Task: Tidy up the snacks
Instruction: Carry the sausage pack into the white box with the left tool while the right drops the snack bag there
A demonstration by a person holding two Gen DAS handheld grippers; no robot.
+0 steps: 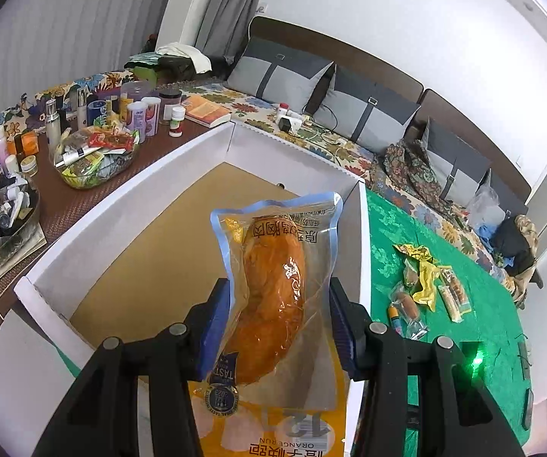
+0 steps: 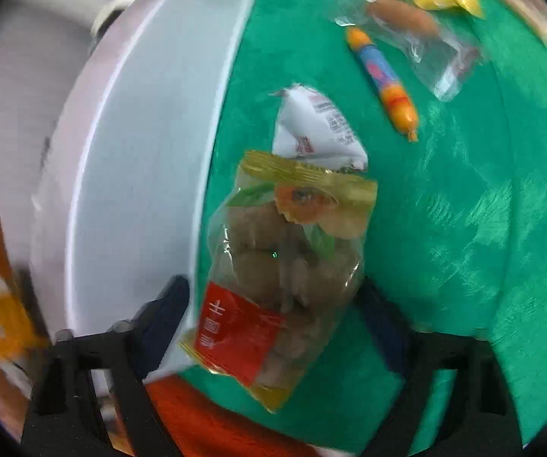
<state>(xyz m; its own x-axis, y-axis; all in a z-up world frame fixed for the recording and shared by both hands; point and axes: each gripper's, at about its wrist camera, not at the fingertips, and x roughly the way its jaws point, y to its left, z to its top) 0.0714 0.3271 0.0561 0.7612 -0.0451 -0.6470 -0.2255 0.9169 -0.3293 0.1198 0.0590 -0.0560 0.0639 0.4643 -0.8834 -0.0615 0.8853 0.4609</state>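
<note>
What matters now is that the white box [image 1: 128, 198] lies straight ahead of and below my left gripper [image 1: 279, 327], while for my right gripper [image 2: 273, 304] the same box's wall [image 2: 128, 175] stands just to its left, so the left hand is the nearer one to a drop. My left gripper is clamped on a clear vacuum pouch of orange-brown meat [image 1: 277, 297], its blue fingers [image 1: 216, 323] pressing the pouch from both sides; the pouch's long axis runs forward, away from me and slightly tilted, hanging over the box's brown floor and over an orange packet [image 1: 273, 430] already lying at the near end of the box. I judge that a small forward reach and a release would lay it inside. My right gripper holds a clear bag of brownish lumps with a red label [image 2: 277, 266], long axis also pointing away from me, over the green cloth [image 2: 464, 228]; that view is smeared, so I can't tell how firmly it bites. Beyond the bag a white packet [image 2: 311, 125], a small orange-and-blue sausage [image 2: 382, 80] and other wrapped snacks lie loose on the cloth, well apart from the box.
</note>
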